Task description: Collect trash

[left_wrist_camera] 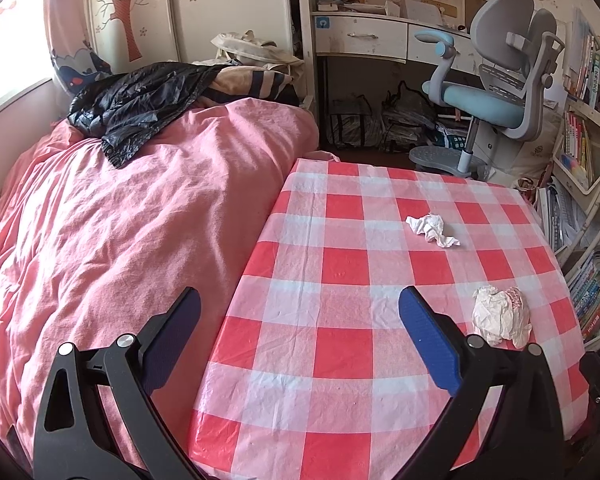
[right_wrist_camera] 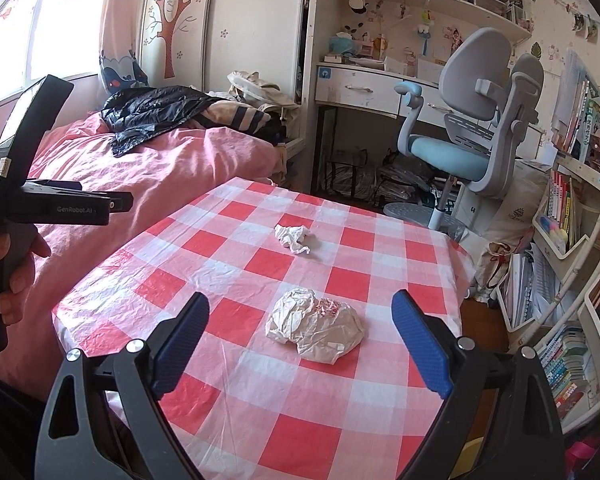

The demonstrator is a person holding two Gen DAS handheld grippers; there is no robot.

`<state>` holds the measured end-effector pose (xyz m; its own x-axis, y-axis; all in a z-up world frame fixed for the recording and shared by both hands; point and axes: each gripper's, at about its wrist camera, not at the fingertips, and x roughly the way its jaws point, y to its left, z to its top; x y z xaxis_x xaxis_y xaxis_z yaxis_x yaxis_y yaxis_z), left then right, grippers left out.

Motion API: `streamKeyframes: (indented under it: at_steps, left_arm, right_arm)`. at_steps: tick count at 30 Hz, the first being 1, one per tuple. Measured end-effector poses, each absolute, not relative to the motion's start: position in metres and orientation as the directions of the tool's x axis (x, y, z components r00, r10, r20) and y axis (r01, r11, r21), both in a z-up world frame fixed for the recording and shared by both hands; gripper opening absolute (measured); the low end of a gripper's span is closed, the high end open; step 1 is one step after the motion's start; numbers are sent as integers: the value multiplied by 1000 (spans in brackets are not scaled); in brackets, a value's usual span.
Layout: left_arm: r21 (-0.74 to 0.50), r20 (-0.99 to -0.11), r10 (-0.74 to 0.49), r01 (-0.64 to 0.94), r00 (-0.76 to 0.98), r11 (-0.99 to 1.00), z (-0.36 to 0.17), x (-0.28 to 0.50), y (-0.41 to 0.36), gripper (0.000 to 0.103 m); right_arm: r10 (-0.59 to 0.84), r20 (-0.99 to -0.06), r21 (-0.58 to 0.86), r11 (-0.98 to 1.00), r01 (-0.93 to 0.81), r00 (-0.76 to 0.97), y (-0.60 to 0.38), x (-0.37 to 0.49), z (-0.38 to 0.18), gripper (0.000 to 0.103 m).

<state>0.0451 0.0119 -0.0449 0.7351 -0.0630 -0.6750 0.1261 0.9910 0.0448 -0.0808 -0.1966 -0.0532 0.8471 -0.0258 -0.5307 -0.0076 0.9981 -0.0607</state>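
Note:
Two pieces of trash lie on the red-and-white checked table (left_wrist_camera: 340, 360) (right_wrist_camera: 260, 420). A small crumpled white tissue (left_wrist_camera: 432, 230) (right_wrist_camera: 294, 238) sits toward the far side. A larger crumpled white wrapper with a pink patch (left_wrist_camera: 500, 316) (right_wrist_camera: 314, 326) lies nearer. My left gripper (left_wrist_camera: 300, 304) hovers open over the table's left edge, with the wrapper just right of its right finger. My right gripper (right_wrist_camera: 300, 312) is open and empty, and the wrapper lies on the table between and just beyond its fingertips. In the right wrist view the left gripper's body (right_wrist_camera: 56, 204) shows at the left, held by a hand (right_wrist_camera: 16, 272).
A bed with a pink cover (left_wrist_camera: 120, 240) (right_wrist_camera: 160, 160) borders the table's left side, with a black jacket (left_wrist_camera: 140, 108) on it. A grey-blue desk chair (left_wrist_camera: 500, 80) (right_wrist_camera: 472, 136) and a white desk (right_wrist_camera: 360, 84) stand behind. Bookshelves (left_wrist_camera: 584, 200) (right_wrist_camera: 572, 240) crowd the right.

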Motion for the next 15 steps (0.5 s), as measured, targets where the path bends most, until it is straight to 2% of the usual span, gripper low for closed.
streamKeyframes:
  at_steps: [15]
  left_arm:
    - [41,-682,-72,136,728,990,-48,46,13,96]
  right_arm:
    - [-20,-535,-66,998,-18,845,-193,-80,-55,89]
